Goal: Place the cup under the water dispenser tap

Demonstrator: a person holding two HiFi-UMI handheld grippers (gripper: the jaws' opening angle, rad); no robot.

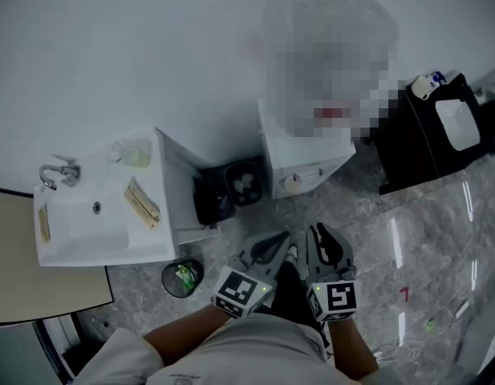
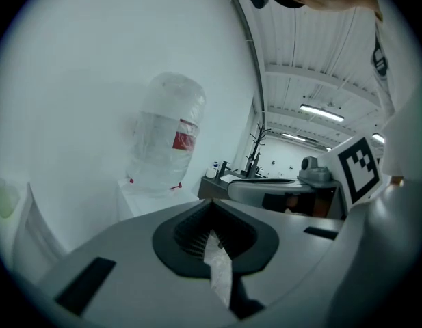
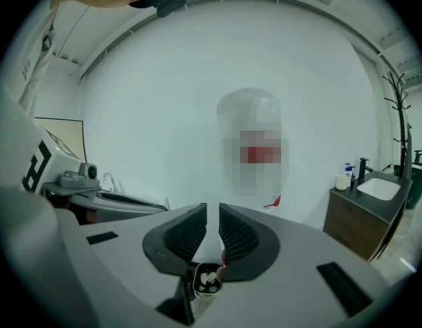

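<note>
Floor (image 1: 423, 239): glossy grey marble slabs, veined. Water dispenser (image 1: 307, 163): white boxy cabinet against the plain white wall (image 1: 151, 54), with a big clear rounded plastic bottle (image 2: 166, 132) upside down on top, red label (image 2: 183, 140). Left of it is a white rectangular sink (image 1: 87, 239) with a chrome tap (image 1: 58, 173). To the right, a dark wood cabinet (image 1: 415, 147) with a white basin (image 1: 457, 123). Black squarish bin (image 1: 219, 203) between sink and dispenser, white crumpled scraps (image 1: 245, 181) inside. Left gripper (image 2: 212, 210): matte grey shell, ribbed black fingers closed tip to tip, nothing in them. Right gripper (image 3: 212, 214): same build, fingers a narrow slit apart, nothing gripped. Cup (image 1: 294, 183): small pale round shape on the dispenser's front ledge, well apart from both grippers; can't tell if it's right under the spout
</note>
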